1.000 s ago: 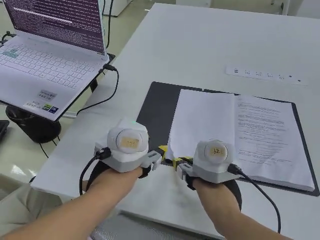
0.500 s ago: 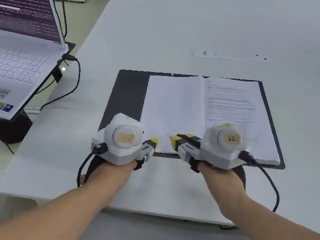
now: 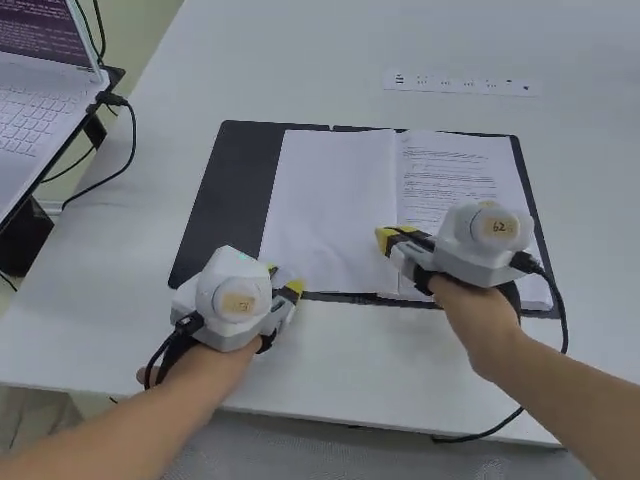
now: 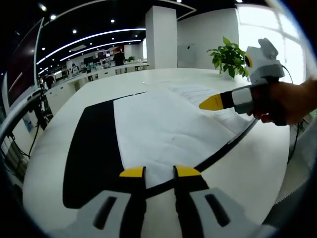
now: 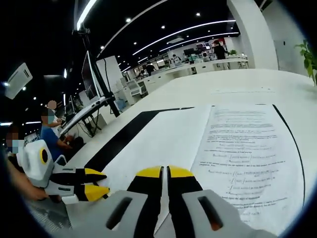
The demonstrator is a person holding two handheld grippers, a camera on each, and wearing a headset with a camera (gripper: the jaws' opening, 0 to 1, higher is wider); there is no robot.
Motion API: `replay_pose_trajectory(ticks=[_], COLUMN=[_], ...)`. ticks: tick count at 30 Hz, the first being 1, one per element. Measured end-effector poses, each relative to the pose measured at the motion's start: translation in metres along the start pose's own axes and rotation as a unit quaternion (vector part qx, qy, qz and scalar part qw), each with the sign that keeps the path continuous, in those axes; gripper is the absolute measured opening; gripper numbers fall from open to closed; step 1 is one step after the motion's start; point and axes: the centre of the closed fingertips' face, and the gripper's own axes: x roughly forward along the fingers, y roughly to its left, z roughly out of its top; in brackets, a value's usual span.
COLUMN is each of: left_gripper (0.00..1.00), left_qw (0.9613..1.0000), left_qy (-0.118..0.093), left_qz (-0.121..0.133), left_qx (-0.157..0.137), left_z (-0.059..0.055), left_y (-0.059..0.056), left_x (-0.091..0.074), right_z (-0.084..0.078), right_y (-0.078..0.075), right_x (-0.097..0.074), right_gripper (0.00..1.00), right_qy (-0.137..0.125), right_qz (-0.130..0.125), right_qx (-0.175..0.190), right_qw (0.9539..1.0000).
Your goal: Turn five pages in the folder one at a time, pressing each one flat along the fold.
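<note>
Open black folder (image 3: 235,190) of white paper pages (image 3: 330,210), lying ahead of the right gripper (image 3: 386,238), jaws shut and empty, and the left gripper (image 3: 284,283), jaws slightly parted and empty: risk of pinching two sheets together.

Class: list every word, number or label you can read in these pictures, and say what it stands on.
"62": round label on the right gripper.
Label on the left gripper: blurred.
Printed page in the folder: too small to read.
Laptop screen: too small.
Power strip markings: too small.
</note>
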Motion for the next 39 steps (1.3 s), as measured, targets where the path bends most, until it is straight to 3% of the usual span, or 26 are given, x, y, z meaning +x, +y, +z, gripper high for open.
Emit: replay_pose_trajectory(ticks=[11,15,24,39], left_gripper=[0.20,0.20,0.20,0.20], left_qw=[1.0000,0.9999,0.9999,0.9998], left_qy=[-0.006,-0.006,-0.008,-0.011], left_qz=[0.003,0.005,0.006,0.008], left_qx=[-0.006,-0.007,-0.008,-0.012], left_z=[-0.002,-0.003,-0.003,-0.002], left_y=[0.000,0.000,0.000,0.000], left_x=[0.002,0.004,0.003,0.002], right_z=[0.021,0.023,0.039,0.063], right_y=[-0.033,-0.034,-0.044,-0.065], right_x=[0.030,0.037,0.049,0.083], right_gripper=[0.00,0.00,0.00,0.00], right_qy=[-0.001,0.006,-0.005,-0.012], right_qz=[-0.014,-0.016,-0.026,-0.040], right_qx=[0.008,0.008,0.001,-0.019], right_qw=[0.9999,0.9998,0.9997,0.9990])
